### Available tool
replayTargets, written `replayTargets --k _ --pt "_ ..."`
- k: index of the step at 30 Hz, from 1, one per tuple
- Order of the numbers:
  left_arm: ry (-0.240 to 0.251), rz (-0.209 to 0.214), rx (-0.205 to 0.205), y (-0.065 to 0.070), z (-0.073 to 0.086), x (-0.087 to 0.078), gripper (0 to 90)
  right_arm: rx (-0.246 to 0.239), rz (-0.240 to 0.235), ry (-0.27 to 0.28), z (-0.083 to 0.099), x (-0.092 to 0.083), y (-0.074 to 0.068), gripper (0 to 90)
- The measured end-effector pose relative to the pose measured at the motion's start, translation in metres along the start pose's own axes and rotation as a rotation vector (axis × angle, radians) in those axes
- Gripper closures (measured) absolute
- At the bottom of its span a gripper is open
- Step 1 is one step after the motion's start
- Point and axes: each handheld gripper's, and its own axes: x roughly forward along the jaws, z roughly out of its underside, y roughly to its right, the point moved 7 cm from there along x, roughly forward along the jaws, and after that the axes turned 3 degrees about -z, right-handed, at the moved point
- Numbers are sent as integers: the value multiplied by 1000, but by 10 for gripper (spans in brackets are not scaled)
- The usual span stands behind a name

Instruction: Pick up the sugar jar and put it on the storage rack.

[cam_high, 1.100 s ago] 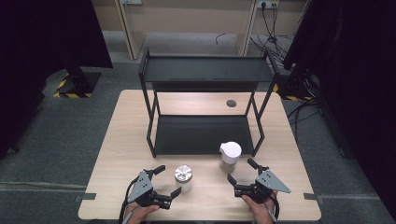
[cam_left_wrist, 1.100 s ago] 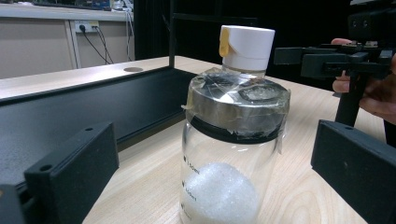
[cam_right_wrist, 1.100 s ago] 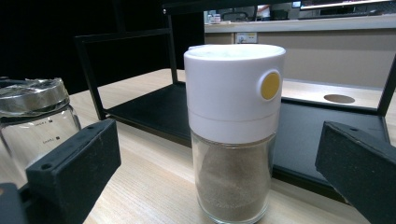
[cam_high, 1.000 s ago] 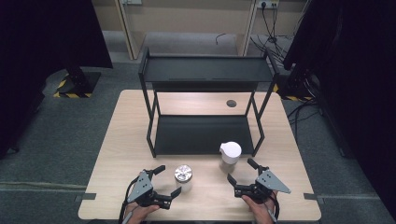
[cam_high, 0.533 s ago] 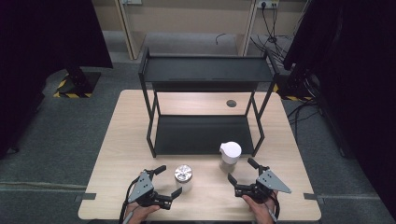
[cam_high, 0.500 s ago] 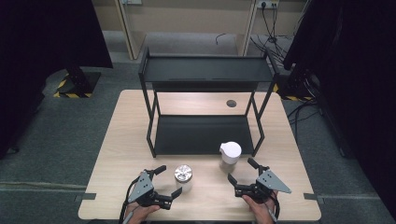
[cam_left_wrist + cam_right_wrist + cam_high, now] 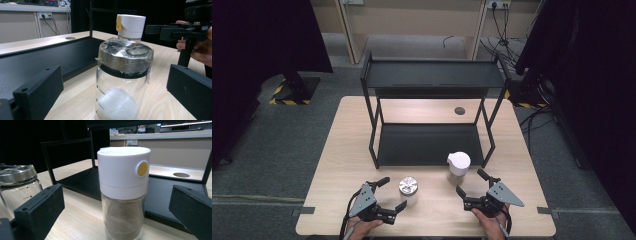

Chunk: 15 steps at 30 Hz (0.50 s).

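A clear glass jar (image 7: 408,187) with a taped metal lid and white grains inside stands near the table's front. My left gripper (image 7: 393,193) is open just left of it; in the left gripper view the jar (image 7: 123,80) stands between the spread jaws, untouched. A glass shaker with a white cap (image 7: 458,164) and brown powder stands to the right. My right gripper (image 7: 471,182) is open just in front of it. In the right gripper view the shaker (image 7: 123,192) sits centred between the wide jaws of the gripper (image 7: 117,207), with the glass jar (image 7: 17,185) at far left.
A black two-tier metal rack (image 7: 427,145) stands mid-table behind both jars, its lower shelf bare. The wooden table (image 7: 342,150) has a round cable hole (image 7: 459,110) behind the rack. Dark curtains flank the table.
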Motion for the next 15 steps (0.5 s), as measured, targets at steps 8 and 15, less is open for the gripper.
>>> replayTargets --k 8,15 --pt "0 -1 -1 0 0 0 2 1 3 3 0 0 0 3" --pt "-2 0 4 1 -1 -1 2 -9 7 4 0 -1 -1 3"
